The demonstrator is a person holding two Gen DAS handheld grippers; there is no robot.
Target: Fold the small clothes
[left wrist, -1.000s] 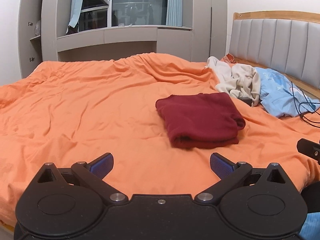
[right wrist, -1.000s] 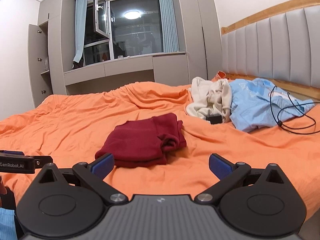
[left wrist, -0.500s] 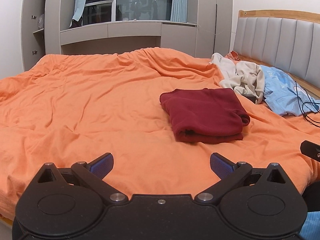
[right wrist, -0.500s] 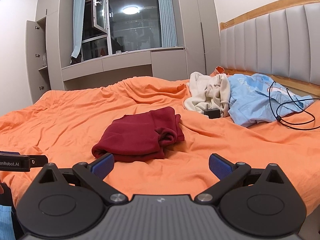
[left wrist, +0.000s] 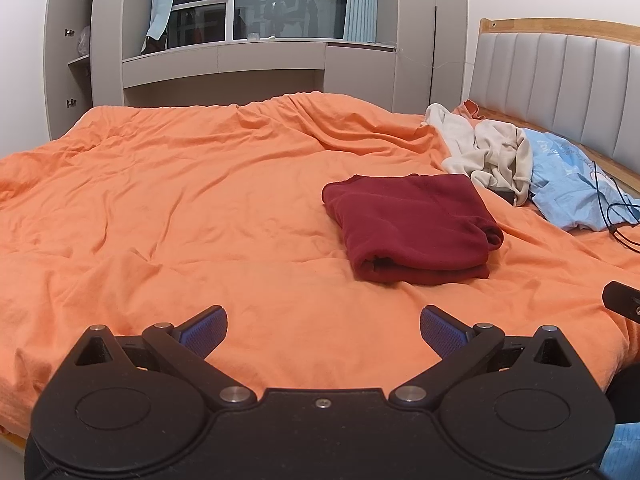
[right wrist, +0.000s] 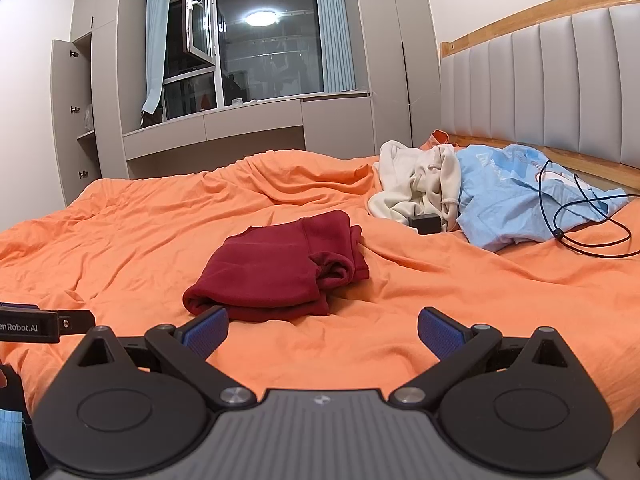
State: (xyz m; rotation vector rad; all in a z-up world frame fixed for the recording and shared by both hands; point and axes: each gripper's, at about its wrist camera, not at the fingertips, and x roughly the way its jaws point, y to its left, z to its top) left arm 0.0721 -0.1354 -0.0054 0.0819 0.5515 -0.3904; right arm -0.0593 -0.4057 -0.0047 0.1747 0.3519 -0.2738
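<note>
A dark red garment (left wrist: 412,226) lies folded in a neat rectangle on the orange bed cover (left wrist: 200,200); it also shows in the right wrist view (right wrist: 280,268). My left gripper (left wrist: 323,330) is open and empty, held low over the cover, short of the garment and to its left. My right gripper (right wrist: 323,330) is open and empty, just short of the garment's near edge. A cream garment (right wrist: 420,188) and a light blue garment (right wrist: 516,196) lie crumpled near the headboard.
A black cable (right wrist: 580,216) loops over the blue garment. A small black box (right wrist: 426,224) sits by the cream garment. The grey padded headboard (right wrist: 560,88) is on the right. Grey cabinets and a window (right wrist: 256,60) stand behind the bed.
Both grippers have tilted and drawn slightly back and down; the garment sits a little farther up in both views. The garment itself has not moved. Both grippers stay open.
</note>
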